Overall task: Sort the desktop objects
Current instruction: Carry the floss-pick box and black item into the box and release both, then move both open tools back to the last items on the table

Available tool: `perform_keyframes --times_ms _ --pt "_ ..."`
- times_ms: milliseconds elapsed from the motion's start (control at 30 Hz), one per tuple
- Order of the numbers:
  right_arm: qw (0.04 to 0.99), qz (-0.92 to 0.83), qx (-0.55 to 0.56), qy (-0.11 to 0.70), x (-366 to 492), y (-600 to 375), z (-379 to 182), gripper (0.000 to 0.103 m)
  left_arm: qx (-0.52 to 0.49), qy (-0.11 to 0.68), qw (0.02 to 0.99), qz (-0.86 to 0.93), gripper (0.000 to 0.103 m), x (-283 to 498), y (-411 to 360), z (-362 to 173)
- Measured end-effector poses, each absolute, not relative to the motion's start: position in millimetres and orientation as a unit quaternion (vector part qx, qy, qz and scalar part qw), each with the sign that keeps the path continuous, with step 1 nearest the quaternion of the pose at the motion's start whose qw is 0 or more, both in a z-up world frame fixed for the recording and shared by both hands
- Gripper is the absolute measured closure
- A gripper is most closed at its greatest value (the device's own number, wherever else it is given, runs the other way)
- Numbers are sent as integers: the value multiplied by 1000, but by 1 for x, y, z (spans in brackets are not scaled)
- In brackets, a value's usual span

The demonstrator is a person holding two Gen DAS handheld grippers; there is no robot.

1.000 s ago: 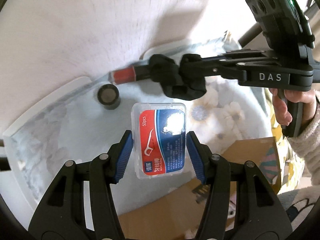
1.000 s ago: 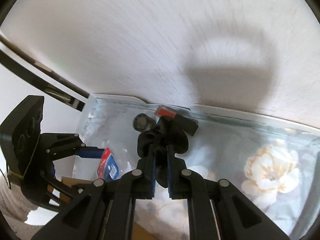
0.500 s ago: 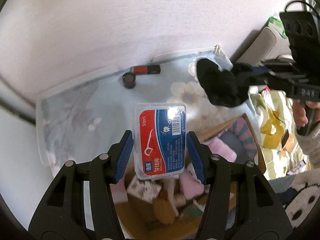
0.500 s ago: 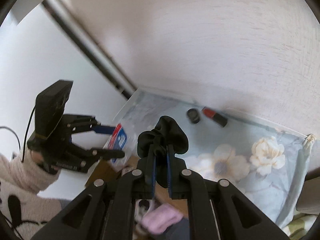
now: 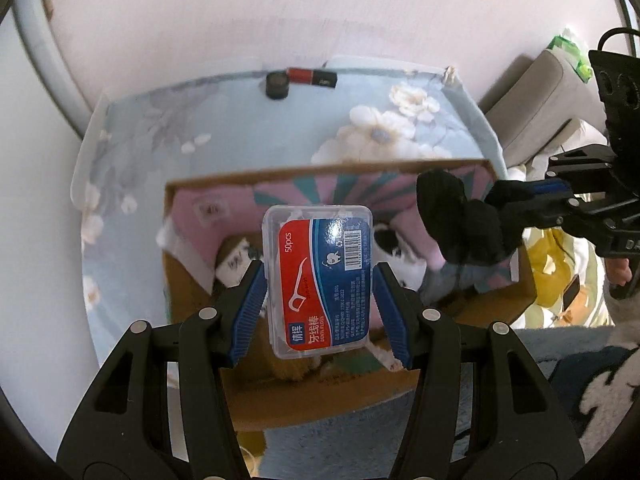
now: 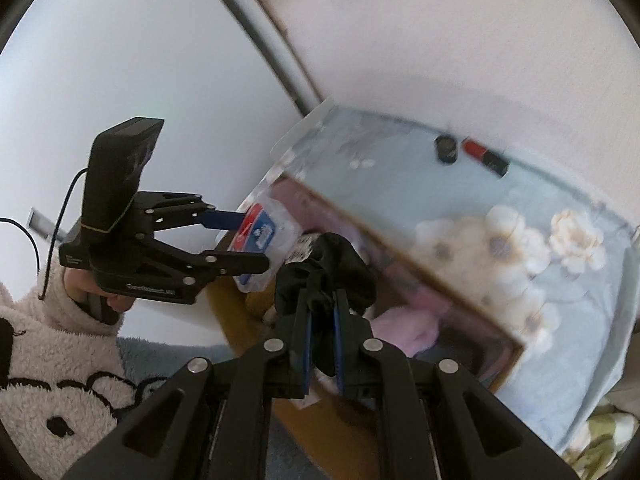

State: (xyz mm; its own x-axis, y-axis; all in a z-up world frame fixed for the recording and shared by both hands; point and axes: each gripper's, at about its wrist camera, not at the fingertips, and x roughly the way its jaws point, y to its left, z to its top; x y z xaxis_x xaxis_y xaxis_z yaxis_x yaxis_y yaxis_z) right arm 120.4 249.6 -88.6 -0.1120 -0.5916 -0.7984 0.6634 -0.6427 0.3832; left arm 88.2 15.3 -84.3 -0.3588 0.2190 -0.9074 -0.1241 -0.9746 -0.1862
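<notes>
My left gripper [image 5: 318, 276] is shut on a clear dental floss box [image 5: 320, 280] with a red and blue label, held above an open cardboard box [image 5: 304, 396]. It also shows in the right wrist view [image 6: 262, 236]. My right gripper [image 6: 322, 312] is shut on a black scrunchie [image 6: 326, 268], over the same cardboard box [image 6: 256, 320]. In the left wrist view the scrunchie [image 5: 460, 228] hangs over the box's right side. A red and black lipstick [image 5: 312, 77] and its black cap [image 5: 277, 85] lie at the table's far edge by the wall.
The table has a pale blue floral cloth [image 5: 248, 136]. The cardboard box holds pink and white items [image 5: 208, 216]. A wall stands behind the table. A grey chair [image 5: 536, 88] and yellow floral fabric [image 5: 556, 264] are at the right.
Both grippers have pulled back from the table's far edge and now hang over the cardboard box, each still holding its object. The lipstick and cap stayed put.
</notes>
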Motion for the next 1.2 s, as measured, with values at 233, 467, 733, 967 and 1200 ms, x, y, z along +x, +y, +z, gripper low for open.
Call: perform_keyframes --times_ms 233,467,733,967,1200 --pt "436 -732 521 46 135 244 -95 94 -557 -50 87 824 52 104 18 -99" --pt "423 -721 539 103 148 233 -105 67 -567 -43 77 819 1 106 20 -101" --pt "376 -765 508 121 146 247 -95 31 -542 -64 66 835 0 103 -1 -86" --pt "341 -792 493 116 136 254 -86 31 -533 -47 74 841 0 96 -8 -75" --pt "320 -807 484 106 124 255 -80 31 -512 -10 81 855 0 80 -13 -59"
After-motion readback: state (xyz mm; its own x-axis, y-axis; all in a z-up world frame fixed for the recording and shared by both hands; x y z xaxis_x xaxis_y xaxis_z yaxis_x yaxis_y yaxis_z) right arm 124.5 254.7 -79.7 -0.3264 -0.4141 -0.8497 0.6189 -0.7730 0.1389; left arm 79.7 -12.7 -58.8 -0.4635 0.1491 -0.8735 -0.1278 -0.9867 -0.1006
